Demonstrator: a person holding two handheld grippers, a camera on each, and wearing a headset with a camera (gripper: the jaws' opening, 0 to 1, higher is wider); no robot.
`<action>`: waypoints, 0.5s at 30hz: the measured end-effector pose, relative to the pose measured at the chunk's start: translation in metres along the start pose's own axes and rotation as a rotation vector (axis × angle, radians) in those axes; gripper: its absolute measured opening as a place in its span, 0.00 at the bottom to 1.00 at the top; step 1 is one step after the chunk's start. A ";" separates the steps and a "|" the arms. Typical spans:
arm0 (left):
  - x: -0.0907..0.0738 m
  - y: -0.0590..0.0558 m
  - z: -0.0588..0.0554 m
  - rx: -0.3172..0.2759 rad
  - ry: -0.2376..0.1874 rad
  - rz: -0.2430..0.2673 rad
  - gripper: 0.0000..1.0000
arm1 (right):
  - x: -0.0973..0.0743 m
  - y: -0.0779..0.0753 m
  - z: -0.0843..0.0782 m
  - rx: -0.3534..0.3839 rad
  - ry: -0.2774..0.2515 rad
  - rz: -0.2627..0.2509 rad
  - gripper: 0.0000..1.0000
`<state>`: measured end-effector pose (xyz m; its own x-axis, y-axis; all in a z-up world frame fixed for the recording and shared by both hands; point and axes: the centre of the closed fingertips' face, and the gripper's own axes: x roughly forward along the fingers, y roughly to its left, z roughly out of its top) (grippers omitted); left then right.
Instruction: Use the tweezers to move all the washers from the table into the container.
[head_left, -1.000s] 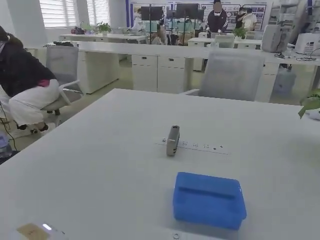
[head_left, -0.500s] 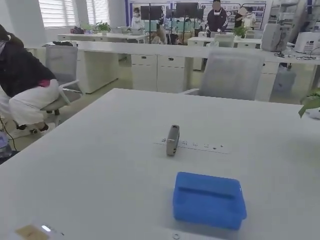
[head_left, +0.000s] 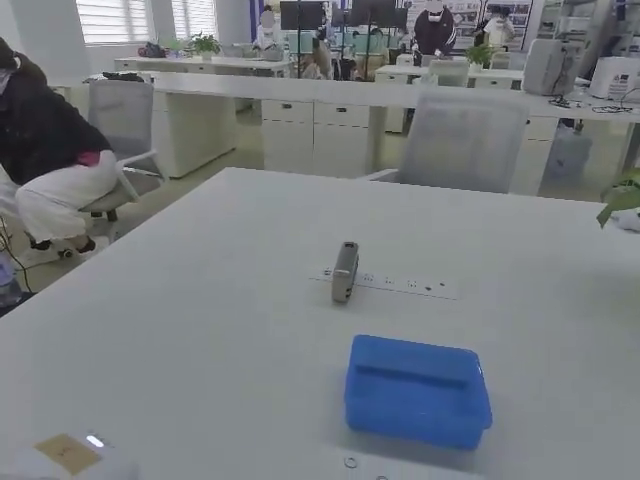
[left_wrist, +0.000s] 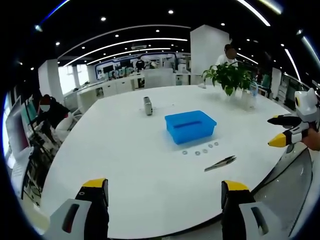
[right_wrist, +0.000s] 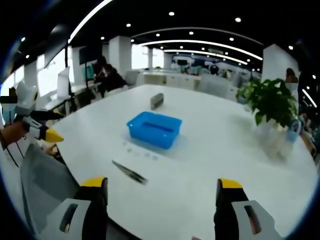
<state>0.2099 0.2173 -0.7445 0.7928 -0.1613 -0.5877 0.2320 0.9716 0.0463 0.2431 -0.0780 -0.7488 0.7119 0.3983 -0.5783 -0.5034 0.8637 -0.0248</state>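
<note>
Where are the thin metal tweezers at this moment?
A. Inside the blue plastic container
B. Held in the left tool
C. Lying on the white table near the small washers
C: the thin metal tweezers lie flat on the white table, close beside the row of small washers.

Head view looks forward and down, close to the blue container (head_left: 418, 392). The 2 gripper views face it from farther back; all 3 share it.
</note>
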 end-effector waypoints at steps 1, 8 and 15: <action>0.000 0.000 0.000 -0.002 0.000 0.000 0.96 | 0.000 0.000 0.001 0.000 -0.001 0.000 0.88; 0.001 0.002 0.000 0.002 0.003 0.000 0.96 | 0.003 0.001 0.002 -0.005 0.002 0.004 0.88; 0.002 0.004 0.004 0.012 -0.006 -0.001 0.94 | 0.005 0.002 0.002 -0.010 0.007 0.007 0.88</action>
<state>0.2147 0.2197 -0.7429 0.7959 -0.1635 -0.5829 0.2398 0.9692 0.0555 0.2466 -0.0733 -0.7503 0.7048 0.4023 -0.5843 -0.5135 0.8576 -0.0288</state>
